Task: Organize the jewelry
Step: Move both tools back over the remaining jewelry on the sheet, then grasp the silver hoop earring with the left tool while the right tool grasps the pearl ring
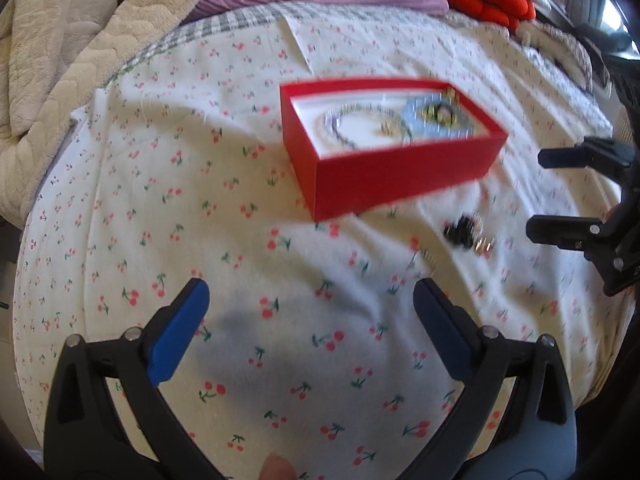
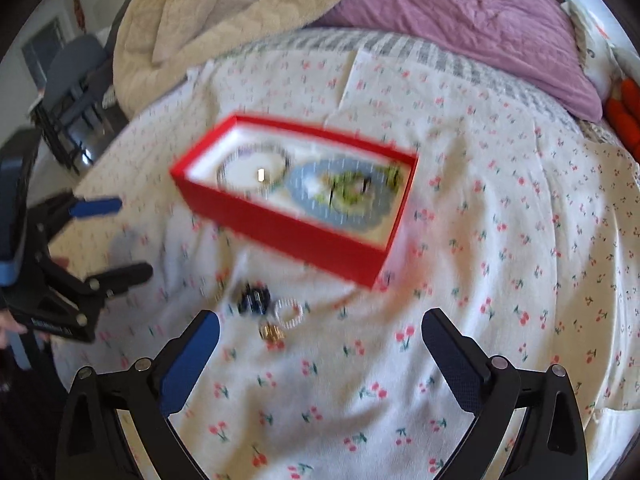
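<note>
While both grippers' fingers point(image 1: 182, 332) stand wide and empty, red box point(image 1: 400, 176) holding jewelry, loose rings point(image 2: 286, 310) on cherry-print sheet point(image 2: 500, 280)

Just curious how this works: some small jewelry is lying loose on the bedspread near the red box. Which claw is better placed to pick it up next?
Probably the right claw: open, with the loose jewelry just ahead of it. From the left claw it lies off to the side.

Loose jewelry point(image 2: 266, 308) before box point(image 2: 280, 232)

Your red box point(image 2: 304, 236) lies open on the bed, holding a beaded bracelet point(image 2: 252, 160) and a blue-grey piece. Near its front wall lie dark beads point(image 2: 253, 300), a white beaded ring point(image 2: 287, 312) and a gold piece point(image 2: 272, 333).
</note>
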Demonstrator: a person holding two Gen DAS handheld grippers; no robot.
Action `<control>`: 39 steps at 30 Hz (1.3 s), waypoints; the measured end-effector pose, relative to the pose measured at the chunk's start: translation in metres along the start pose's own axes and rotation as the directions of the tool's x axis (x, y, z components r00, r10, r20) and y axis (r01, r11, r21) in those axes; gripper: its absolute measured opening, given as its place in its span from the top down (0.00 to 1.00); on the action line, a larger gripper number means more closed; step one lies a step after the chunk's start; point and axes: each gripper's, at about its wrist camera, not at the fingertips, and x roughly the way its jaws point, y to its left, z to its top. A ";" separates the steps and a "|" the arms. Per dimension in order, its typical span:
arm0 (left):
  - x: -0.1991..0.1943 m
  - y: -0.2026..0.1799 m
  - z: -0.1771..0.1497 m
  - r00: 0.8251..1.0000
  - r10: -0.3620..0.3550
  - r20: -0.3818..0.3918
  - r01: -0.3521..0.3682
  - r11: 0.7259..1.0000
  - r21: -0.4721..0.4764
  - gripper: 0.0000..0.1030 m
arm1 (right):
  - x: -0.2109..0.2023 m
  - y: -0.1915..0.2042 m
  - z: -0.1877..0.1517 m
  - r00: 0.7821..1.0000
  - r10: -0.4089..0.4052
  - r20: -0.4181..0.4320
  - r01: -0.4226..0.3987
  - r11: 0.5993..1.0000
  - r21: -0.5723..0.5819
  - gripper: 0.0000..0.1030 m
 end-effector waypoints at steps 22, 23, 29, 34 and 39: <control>0.025 -0.062 -0.002 0.989 -0.144 -0.034 0.148 0.961 0.235 0.26 | 0.048 0.005 -0.043 0.987 -0.045 -0.153 0.027 0.992 -0.120 0.00; 0.025 -0.062 -0.001 0.987 -0.156 -0.035 0.160 0.957 0.241 0.32 | 0.047 0.004 -0.042 0.988 -0.039 -0.150 0.022 0.993 -0.112 0.00; 0.029 -0.063 0.004 0.977 -0.207 -0.042 0.211 0.945 0.248 0.51 | 0.037 -0.005 -0.039 0.994 -0.035 -0.104 0.024 0.995 -0.098 0.02; 0.033 -0.063 0.007 0.971 -0.234 -0.055 0.241 0.938 0.249 0.65 | 0.030 -0.021 -0.033 0.997 -0.035 -0.067 0.031 0.998 -0.055 0.09; 0.033 -0.064 0.006 0.971 -0.232 -0.061 0.240 0.935 0.261 0.80 | 0.044 -0.029 -0.021 0.995 -0.062 -0.081 0.057 0.997 -0.061 0.17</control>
